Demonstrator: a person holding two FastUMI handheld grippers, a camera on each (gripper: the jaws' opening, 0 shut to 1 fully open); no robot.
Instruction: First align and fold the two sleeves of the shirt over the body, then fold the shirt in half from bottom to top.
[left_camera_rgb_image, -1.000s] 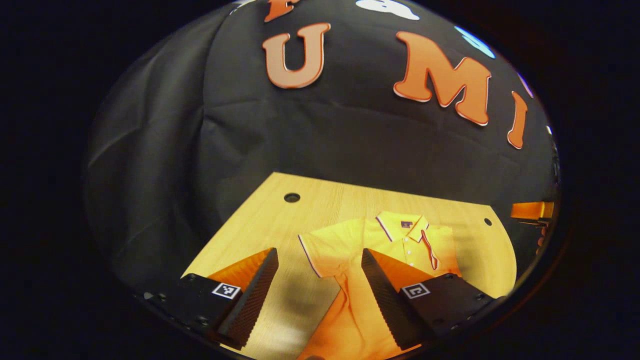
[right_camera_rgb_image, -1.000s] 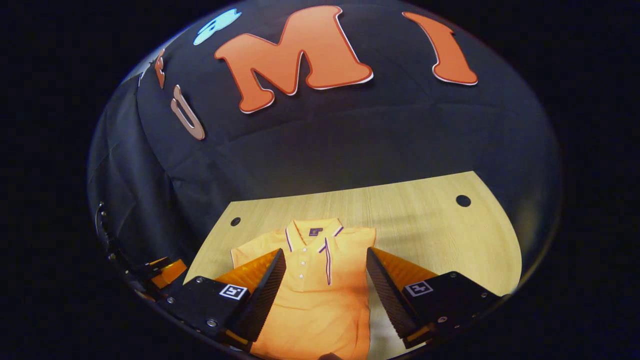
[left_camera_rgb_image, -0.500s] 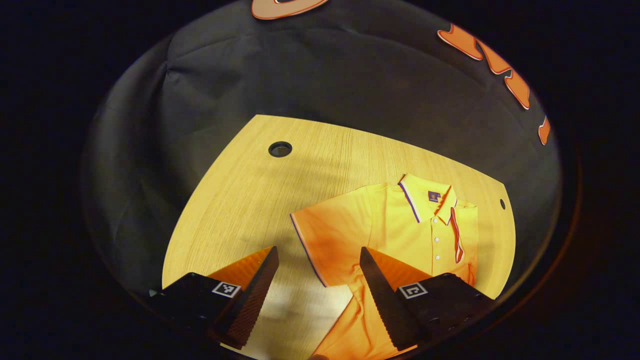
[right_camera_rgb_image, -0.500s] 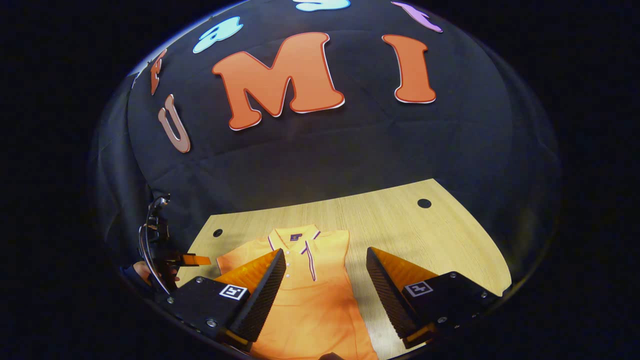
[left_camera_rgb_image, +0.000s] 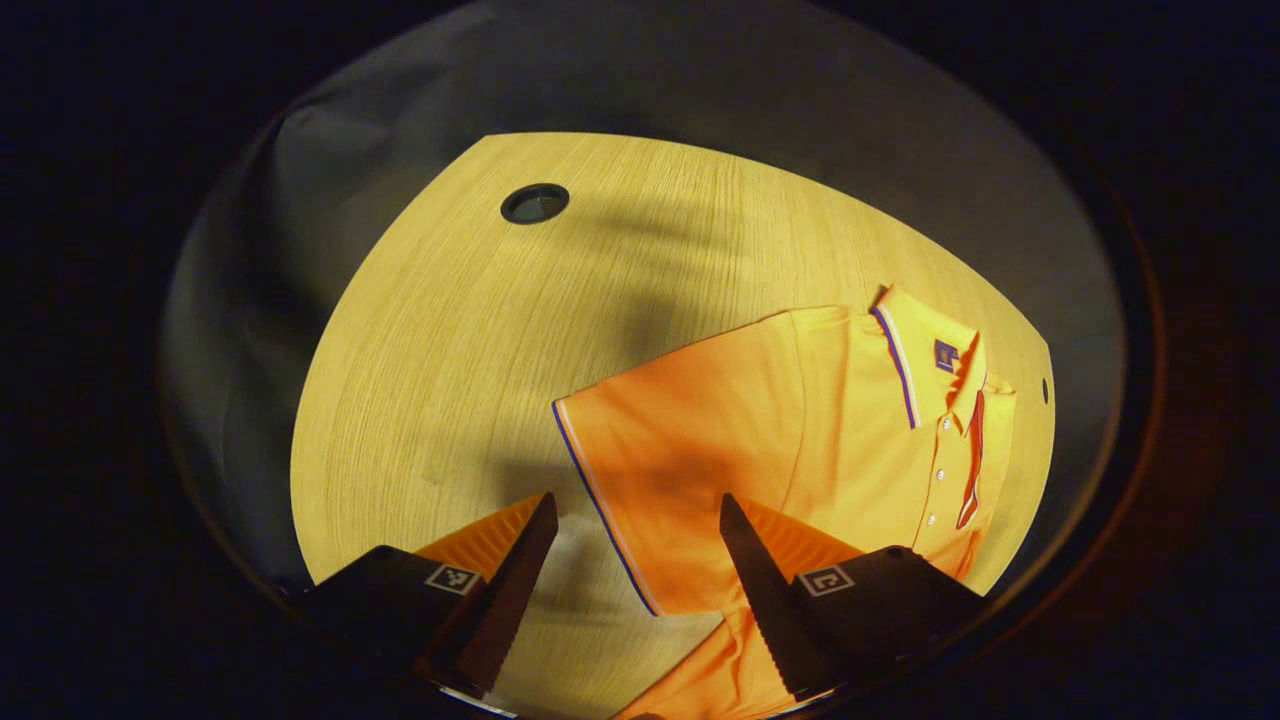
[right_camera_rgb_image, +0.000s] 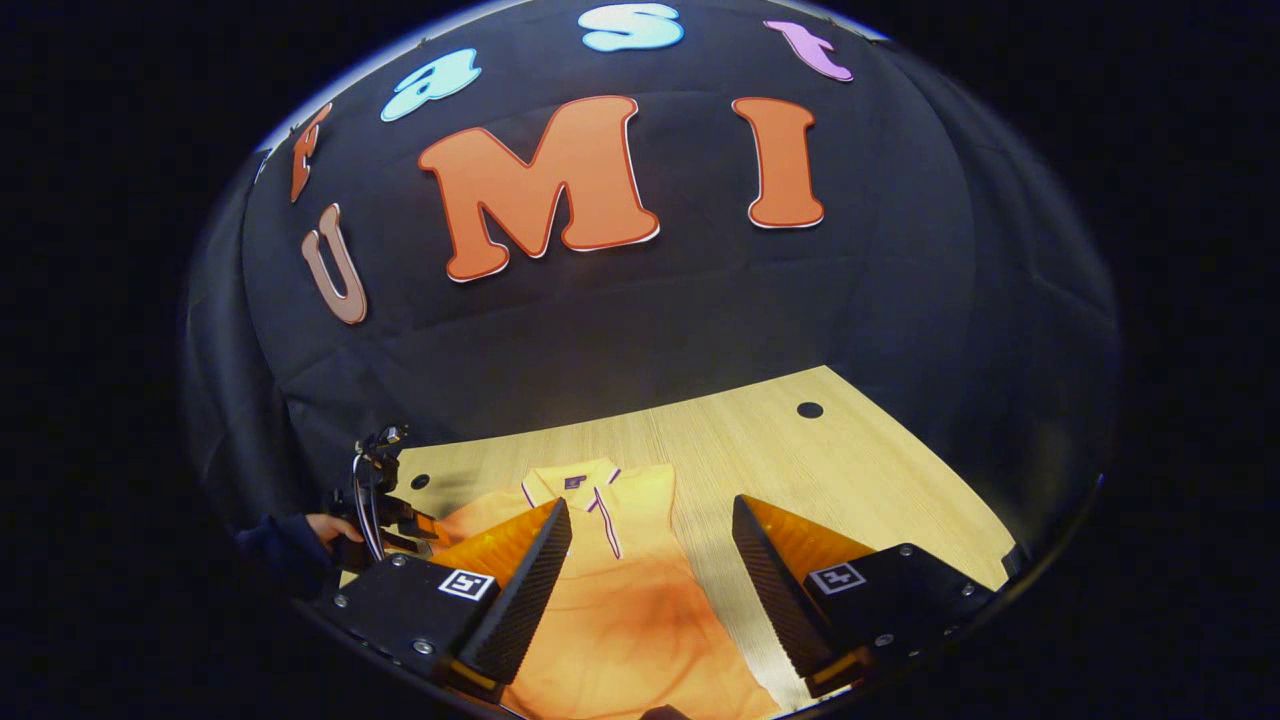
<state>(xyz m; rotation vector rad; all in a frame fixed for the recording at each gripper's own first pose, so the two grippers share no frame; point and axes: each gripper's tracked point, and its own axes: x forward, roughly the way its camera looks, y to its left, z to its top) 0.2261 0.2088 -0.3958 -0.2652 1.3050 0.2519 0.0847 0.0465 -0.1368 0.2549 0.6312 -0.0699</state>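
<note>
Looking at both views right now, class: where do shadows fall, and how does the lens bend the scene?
Left gripper view: dark shadows cross the table and the shirt sleeve; the table edge bows into a curve. Right gripper view: a soft shadow dims the shirt body; the wall bulges, and the table is dimmer.

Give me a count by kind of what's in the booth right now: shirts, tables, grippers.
Orange polo shirt: 1
Wooden table: 1
Grippers: 2, the left gripper and the right gripper, both with jaws apart
Total: 4
</note>
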